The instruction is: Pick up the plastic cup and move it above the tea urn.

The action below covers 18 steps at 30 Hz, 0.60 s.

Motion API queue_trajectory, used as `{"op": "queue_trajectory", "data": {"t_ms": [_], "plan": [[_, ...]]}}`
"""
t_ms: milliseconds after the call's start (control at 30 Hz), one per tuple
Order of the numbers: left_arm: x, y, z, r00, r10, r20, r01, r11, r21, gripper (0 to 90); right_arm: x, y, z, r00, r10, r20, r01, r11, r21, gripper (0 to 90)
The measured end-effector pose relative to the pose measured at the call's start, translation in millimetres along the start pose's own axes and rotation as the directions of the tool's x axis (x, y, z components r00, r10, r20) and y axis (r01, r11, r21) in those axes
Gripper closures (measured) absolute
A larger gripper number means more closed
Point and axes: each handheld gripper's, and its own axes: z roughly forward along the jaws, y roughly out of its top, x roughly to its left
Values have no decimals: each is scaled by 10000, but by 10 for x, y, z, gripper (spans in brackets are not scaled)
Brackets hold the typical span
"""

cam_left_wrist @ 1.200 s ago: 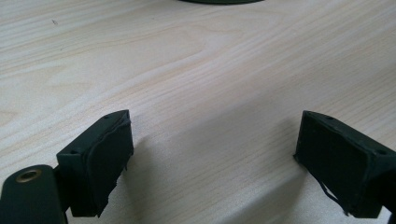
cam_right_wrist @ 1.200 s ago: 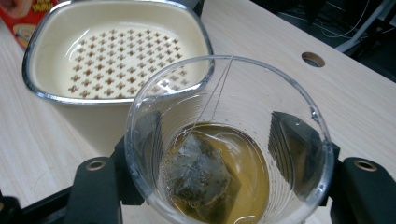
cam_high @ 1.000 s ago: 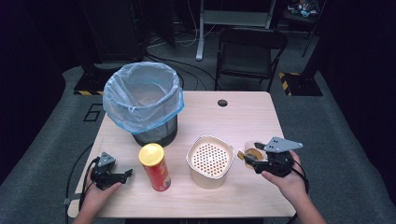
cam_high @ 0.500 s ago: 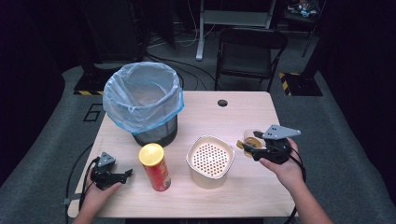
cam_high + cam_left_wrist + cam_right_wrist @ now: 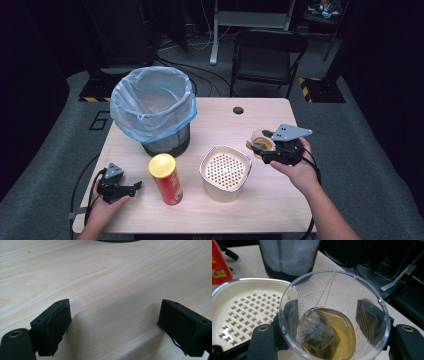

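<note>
Left gripper: rests at 7 o'clock on the pale wooden table, jaws wide, nothing between them.
Red cylindrical snack can with yellow lid: upright, just right of that gripper.
Mesh waste bin with pale blue liner: 10 o'clock, well apart from the cup.
Cream square strainer bowl with perforated insert: centre, near 6 o'clock; lies at 9 o'clock from the cup, just beside it.
Right gripper: clamps the clear plastic cup of tea with a teabag, upright, at 3 o'clock, probably off the table.
Judgement: right hand nearer; pouring likely goes leftward, nothing between.
</note>
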Motion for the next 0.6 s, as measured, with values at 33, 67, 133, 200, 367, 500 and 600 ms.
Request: {"op": "queue_trajectory", "data": {"t_ms": [33, 67, 133, 200, 367, 500, 600], "plan": [[0, 0, 0, 10000, -5, -1, 5, 10000, -6, 109, 5, 19, -5, 9999, -103, -46, 103, 9999, -14, 347], [0, 0, 0, 10000, -5, 0, 5, 10000, -6, 109, 16, 43, -8, 9998, -166, -59, 166, 9999, -47, 347], [0, 0, 0, 10000, -8, 0, 8, 10000, -7, 109, 37, 84, -7, 9995, -278, -146, 276, 9996, -94, 347], [0, 0, 0, 10000, -3, -1, 3, 10000, -4, 109, 48, 106, 5, 9987, -480, -195, 478, 9988, -104, 347], [0, 0, 0, 10000, -6, 1, 6, 10000, -5, 109, 63, 138, 51, 9968, -749, -278, 747, 9972, -98, 348], [0, 0, 0, 10000, -6, 1, 6, 10000, -3, 109, 79, 168, 85, 9951, -918, -380, 910, 9956, -214, 349], [0, 0, 0, 10000, -1, 1, 1, 10000, -1, 109, 97, 196, 102, 9936, -1033, -457, 1021, 9944, -286, 348]]}}
